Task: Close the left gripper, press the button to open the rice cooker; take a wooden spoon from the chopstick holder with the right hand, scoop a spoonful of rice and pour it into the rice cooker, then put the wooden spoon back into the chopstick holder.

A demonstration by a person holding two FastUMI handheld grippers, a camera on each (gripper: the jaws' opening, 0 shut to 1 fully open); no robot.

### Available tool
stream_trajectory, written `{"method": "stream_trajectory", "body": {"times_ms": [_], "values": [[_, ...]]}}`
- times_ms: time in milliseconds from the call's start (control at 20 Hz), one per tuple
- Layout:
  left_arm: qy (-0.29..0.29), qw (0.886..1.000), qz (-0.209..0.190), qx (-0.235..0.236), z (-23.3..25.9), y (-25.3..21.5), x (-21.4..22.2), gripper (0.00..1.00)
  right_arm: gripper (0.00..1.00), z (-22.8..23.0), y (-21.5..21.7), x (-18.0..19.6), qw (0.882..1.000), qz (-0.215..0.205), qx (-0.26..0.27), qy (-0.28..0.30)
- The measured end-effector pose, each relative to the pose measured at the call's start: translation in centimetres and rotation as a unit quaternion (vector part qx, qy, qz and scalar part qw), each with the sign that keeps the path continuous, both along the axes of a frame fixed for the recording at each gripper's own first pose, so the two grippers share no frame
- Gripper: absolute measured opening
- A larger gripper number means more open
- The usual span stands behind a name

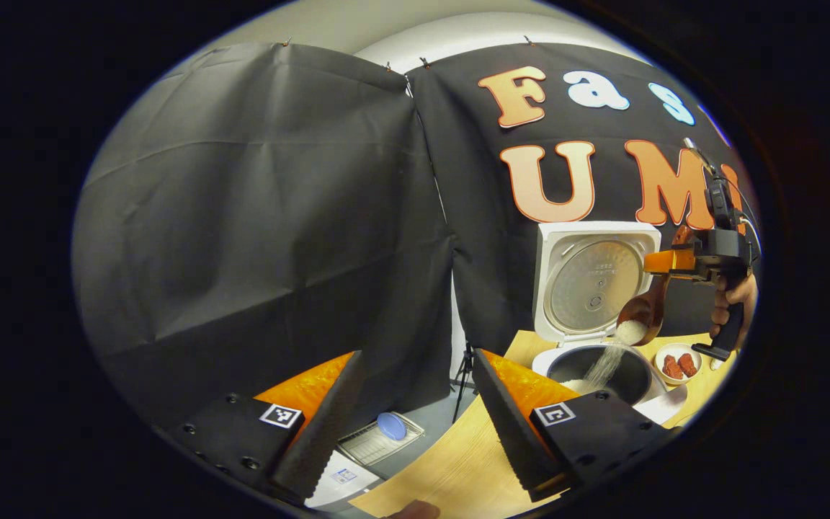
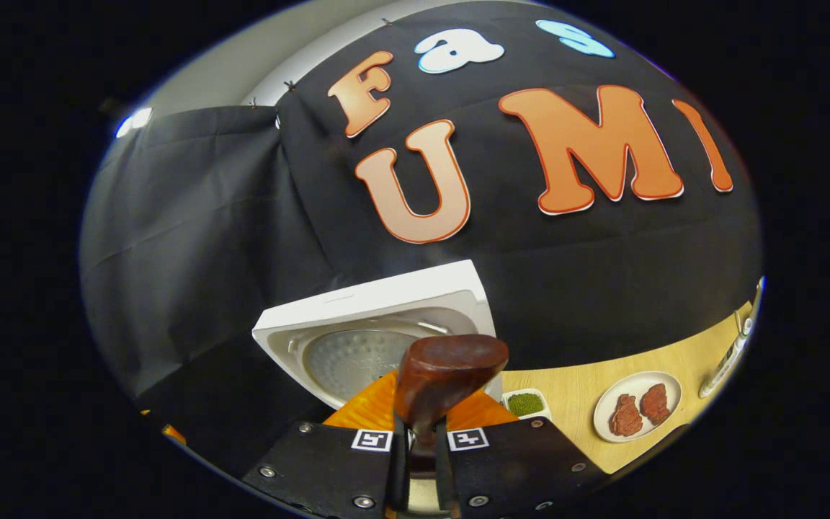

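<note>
While clamped on the wooden spoon [image 2: 444, 378], right gripper [image 2: 421, 461]: both fingers pressed against the handle, bowl tipped forward at 12 o'clock of the jaws. Seen from the left gripper view as well, held high by a hand [image 1: 733, 303] at 3 o'clock of the frame, spoon bowl angled down over the cooker.

Rice [image 1: 606, 364]: pouring in a thin white stream from the spoon into the inner pot [image 1: 602, 371], a small heap already on the pot floor.

Rice cooker [image 1: 591, 288]: lid raised upright, inner plate facing forward, pot open beneath; standing on the wooden table [image 1: 458, 468].

Left gripper [image 1: 415, 425]: released, fingers set wide apart, nothing between them, idle at 6 o'clock, well apart from the cooker.

Also listed: plate of red meat pieces [image 2: 637, 414] at 4 o'clock of the right gripper view; small white dish of green grains [image 2: 527, 404] just beside the gripper body.

Step judged in hand: pouring the spoonful, button press and scooping evidently done. Next move likely calls for emptying the bowl fully, levelling the spoon, then carrying it to the chopstick holder and lowering it handle-first or bowl-first without knocking the rim; holder's place not determinable.
</note>
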State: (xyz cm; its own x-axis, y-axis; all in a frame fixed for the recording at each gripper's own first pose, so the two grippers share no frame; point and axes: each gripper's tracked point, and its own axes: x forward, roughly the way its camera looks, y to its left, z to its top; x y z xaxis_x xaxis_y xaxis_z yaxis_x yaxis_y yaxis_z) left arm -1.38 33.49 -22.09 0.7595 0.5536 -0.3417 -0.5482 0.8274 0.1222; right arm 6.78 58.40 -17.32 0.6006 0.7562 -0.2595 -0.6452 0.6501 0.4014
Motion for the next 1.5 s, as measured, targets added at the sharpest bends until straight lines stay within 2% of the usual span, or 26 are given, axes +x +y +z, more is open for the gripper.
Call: {"method": "stream_trajectory", "body": {"times_ms": [400,550,850,1100,1300,1500], "values": [[0.002,1.000,0.012,-0.004,-0.3,0.3,-0.9,0.99,0.14,1.3,1.1,-2.1,0.992,0.044,-0.054,-0.105],[0.003,1.000,0.014,-0.002,-0.2,0.2,-1.2,1.00,0.13,1.7,1.4,-2.7,0.988,0.057,-0.062,-0.126],[0.004,1.000,0.014,0.002,0.1,-0.4,-1.6,0.99,0.13,3.1,1.6,-4.1,0.971,0.081,-0.092,-0.204],[0.005,1.000,0.010,0.006,0.4,-1.6,-1.8,0.99,0.14,4.2,0.9,-5.3,0.969,0.100,-0.074,-0.213],[0.006,1.000,0.008,0.011,0.9,-2.4,-2.1,0.99,0.14,5.4,-0.4,-5.3,0.976,0.096,-0.046,-0.192],[0.005,1.000,0.003,0.011,1.1,-3.9,-1.8,1.00,0.14,5.7,-3.9,-4.7,0.989,0.081,-0.008,-0.127]]}}
